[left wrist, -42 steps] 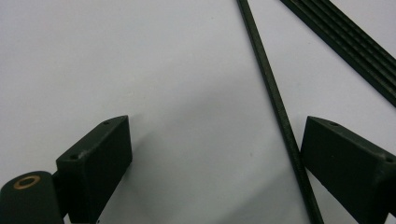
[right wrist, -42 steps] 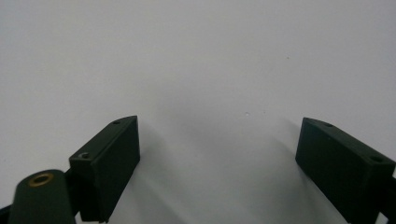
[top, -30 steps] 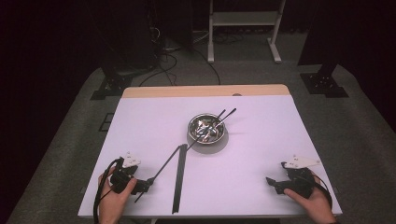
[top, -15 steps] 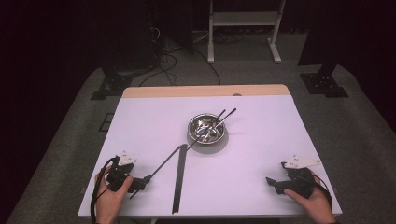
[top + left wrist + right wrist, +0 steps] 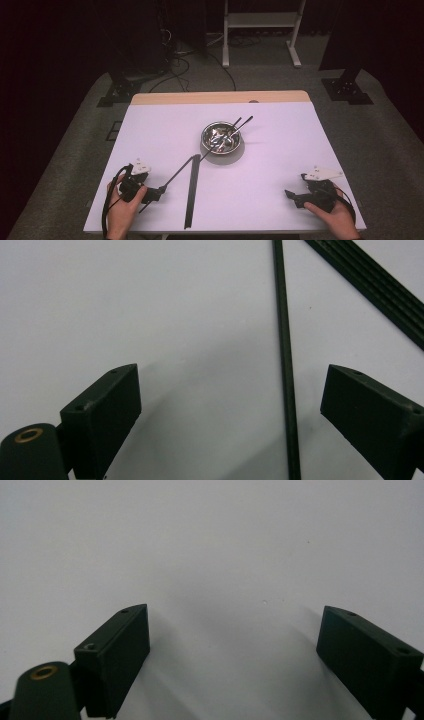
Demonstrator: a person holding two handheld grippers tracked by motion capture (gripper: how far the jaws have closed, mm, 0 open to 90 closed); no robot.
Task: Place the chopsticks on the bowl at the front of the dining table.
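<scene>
A steel bowl (image 5: pixel 220 138) holding several metal utensils stands mid-table, their handles sticking out to the far right. A thin black rod (image 5: pixel 180 173) lies slanting from the bowl's near left side toward my left gripper (image 5: pixel 156 193), which is open low over the table at the near left. In the left gripper view the rod (image 5: pixel 285 360) runs between the open jaws of my left gripper (image 5: pixel 230 405), close to the right one and touching neither. My right gripper (image 5: pixel 291 195) rests open at the near right, and in its own view my right gripper (image 5: pixel 235 645) has bare white table between its jaws.
A flat ribbed black strip (image 5: pixel 191 190) lies lengthwise beside the rod, running to the table's front edge; the strip (image 5: pixel 370 285) crosses the left gripper view's upper right corner. The white table (image 5: pixel 280 150) has a wooden far edge. Stands and cables sit on the floor behind.
My left hand has shifted slightly around the rod's near end. The right hand, the bowl and the strip have not moved.
</scene>
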